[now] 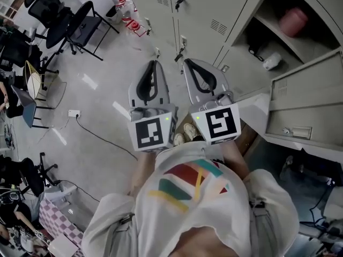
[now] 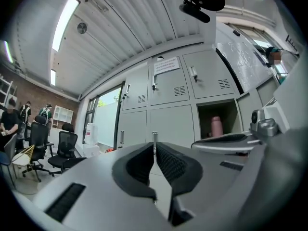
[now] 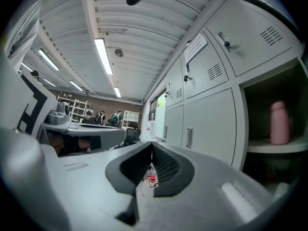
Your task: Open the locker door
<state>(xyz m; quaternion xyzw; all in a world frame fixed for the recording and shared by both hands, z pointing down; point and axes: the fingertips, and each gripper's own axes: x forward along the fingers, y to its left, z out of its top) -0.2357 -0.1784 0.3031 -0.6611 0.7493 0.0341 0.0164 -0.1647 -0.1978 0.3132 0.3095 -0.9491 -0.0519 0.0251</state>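
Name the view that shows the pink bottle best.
The right gripper view: the pink cylindrical bottle stands large and upright on a shelf in an open locker. The left gripper view shows the bottle smaller; the head view shows only a blurry pink shape.
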